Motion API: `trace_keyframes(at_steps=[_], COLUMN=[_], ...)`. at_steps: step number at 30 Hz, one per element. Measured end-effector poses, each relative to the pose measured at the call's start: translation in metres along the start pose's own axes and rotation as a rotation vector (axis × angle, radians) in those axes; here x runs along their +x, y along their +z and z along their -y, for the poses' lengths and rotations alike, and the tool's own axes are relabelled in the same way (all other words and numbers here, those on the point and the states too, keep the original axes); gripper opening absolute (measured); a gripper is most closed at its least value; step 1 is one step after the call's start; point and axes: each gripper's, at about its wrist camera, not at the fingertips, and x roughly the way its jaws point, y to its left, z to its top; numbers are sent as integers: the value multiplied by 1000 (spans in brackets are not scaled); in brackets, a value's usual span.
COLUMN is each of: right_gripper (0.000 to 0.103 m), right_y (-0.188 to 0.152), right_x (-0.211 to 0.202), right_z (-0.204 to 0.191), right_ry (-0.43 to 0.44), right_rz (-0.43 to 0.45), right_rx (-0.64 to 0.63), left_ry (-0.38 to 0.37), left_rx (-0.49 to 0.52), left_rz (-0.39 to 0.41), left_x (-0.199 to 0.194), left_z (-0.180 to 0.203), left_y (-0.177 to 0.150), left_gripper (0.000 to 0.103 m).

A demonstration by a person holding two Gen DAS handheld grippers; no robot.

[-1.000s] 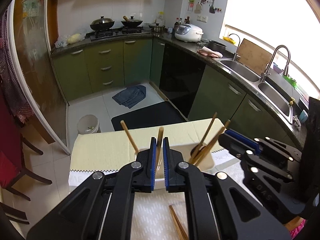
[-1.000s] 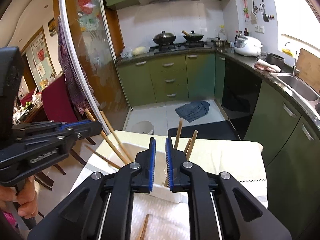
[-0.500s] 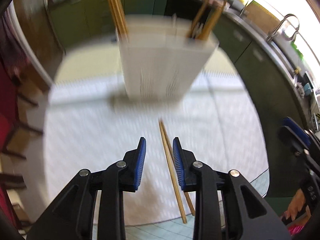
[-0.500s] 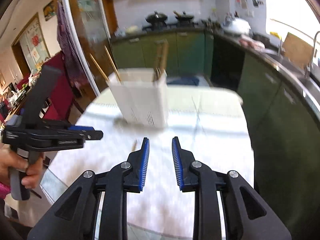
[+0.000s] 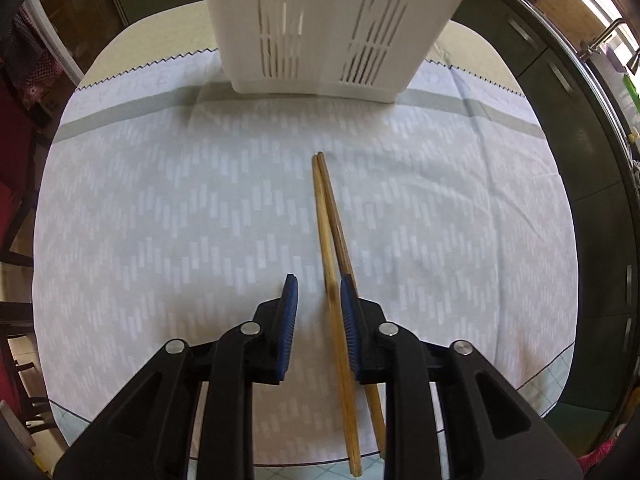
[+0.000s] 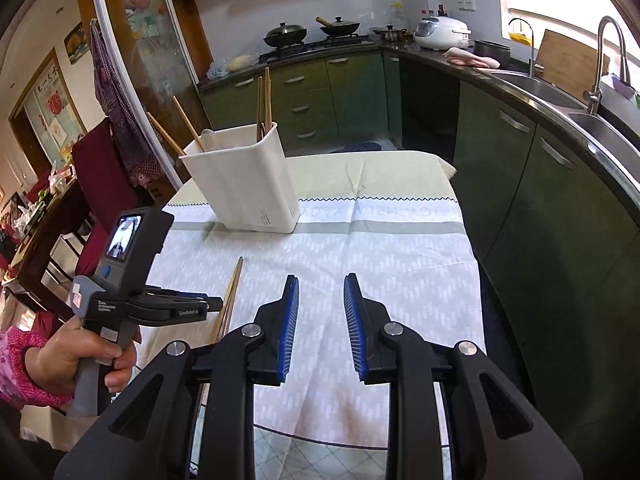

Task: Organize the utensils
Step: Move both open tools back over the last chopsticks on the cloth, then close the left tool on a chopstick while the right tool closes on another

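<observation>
Two wooden chopsticks (image 5: pixel 329 236) lie side by side on the patterned cloth (image 5: pixel 160 220), pointing toward the white slotted utensil holder (image 5: pixel 320 28). My left gripper (image 5: pixel 318 280) points steeply down over their near half. Its jaws are closing, with the lighter chopstick between them close to the right pad, and the pads do not press it. The darker chopstick passes under the right finger. In the right wrist view the holder (image 6: pixel 244 184) stands upright with several chopsticks (image 6: pixel 264 100) in it. My right gripper (image 6: pixel 321 280) hangs open above bare cloth, nothing between its fingers.
A person's hand (image 6: pixel 80 348) holds the left gripper at the table's left edge. Green cabinets and a counter with a sink (image 6: pixel 560 92) run along the right, close to the table. A red chair (image 6: pixel 100 176) stands behind the holder on the left.
Both grippers came away from above the holder, down and back toward the near side of the table, and opened. The left one dropped low over the two lying chopsticks.
</observation>
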Motion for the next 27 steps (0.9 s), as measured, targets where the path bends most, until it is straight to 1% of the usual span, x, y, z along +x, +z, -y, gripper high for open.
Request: trace_keyframes(at_steps=[2, 4, 6, 8, 10, 12, 14, 17, 19, 21, 23, 27], right_gripper=[24, 24, 24, 24, 24, 24, 24, 24, 24, 24, 24, 24], right_y=[1, 2, 1, 1, 0, 1, 0, -5, -8, -12, -14, -14], right_x=[2, 7, 15, 29, 43, 62, 81, 118, 141, 162, 182, 208], right_z=[0, -5, -13, -24, -32, -41, -52, -78, -94, -109, -123, -139], right_ry=[6, 12, 18, 25, 26, 26, 39, 76, 78, 61, 41, -1], right_rz=[-6, -18, -34, -62, -90, -135, -188, -300, -366, -411, -445, -472], right_rx=[4, 1, -14, -31, -42, -53, -71, -117, -147, -177, -201, -225], left_ry=[3, 14, 9, 2, 1, 5, 0, 0, 2, 5, 9, 15], left_rx=[-1, 1, 6, 14, 25, 31, 33, 35, 25, 19, 5, -7], left_rz=[-10, -20, -27, -29, -32, -37, -46, -52, -55, -58, -61, -53], left_x=[4, 11, 15, 18, 18, 17, 15, 13, 12, 7, 4, -3], left_z=[1, 4, 3, 4, 1, -4, -18, -38, -55, -65, -79, -99], left_y=[0, 2, 4, 4, 3, 1, -1, -4, -5, -5, -6, -4], left_gripper=[21, 20, 19, 14, 13, 9, 8, 8, 7, 7, 7, 7])
